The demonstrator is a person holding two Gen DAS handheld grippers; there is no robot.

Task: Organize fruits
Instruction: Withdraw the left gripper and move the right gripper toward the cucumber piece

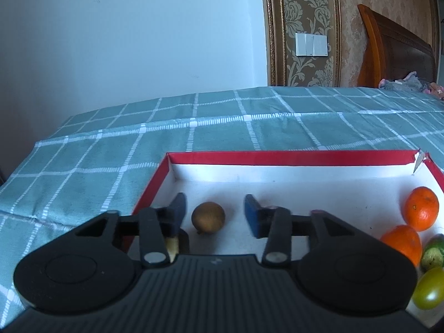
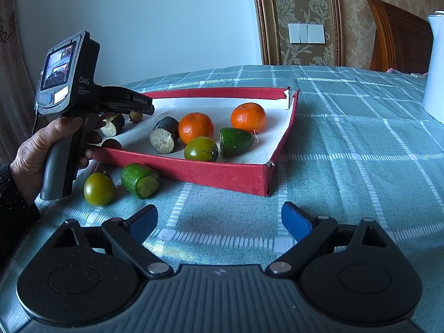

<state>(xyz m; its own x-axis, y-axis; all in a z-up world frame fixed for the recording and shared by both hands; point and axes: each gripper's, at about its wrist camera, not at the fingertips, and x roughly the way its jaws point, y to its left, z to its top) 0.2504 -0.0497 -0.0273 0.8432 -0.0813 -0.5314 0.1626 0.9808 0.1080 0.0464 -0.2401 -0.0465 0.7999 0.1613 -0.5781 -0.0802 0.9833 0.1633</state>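
Left tongs (image 1: 212, 213) spread open inside the red box (image 1: 291, 157), low over its white floor, at the box's left end; a small brown round fruit (image 1: 208, 217) sits loose between the two blue pads, touching neither. Judgement: it either has just been let go or is about to be pinched. Risk here: it is round and free on a smooth liner, so a one-sided nudge from either pad would send it rolling toward the box wall or the dark cut piece (image 2: 113, 124) just beside it. Right tongs (image 2: 219, 222) also wide open, holding nothing, hovering over the checked cloth of the table (image 2: 347, 144) in front of the box's near corner. Inside the box: two oranges (image 2: 196, 127) (image 2: 248, 117), a green tomato (image 2: 201, 149), a green cut fruit (image 2: 236, 141), a dark cut cylinder (image 2: 164, 135). Outside the box, against its near wall: another green tomato (image 2: 99, 189) and a green cut fruit (image 2: 140, 180), not yet stowed. The tomato could roll off if clipped; the left hand (image 2: 41, 152) crowds that spot, so the two tools may collide.
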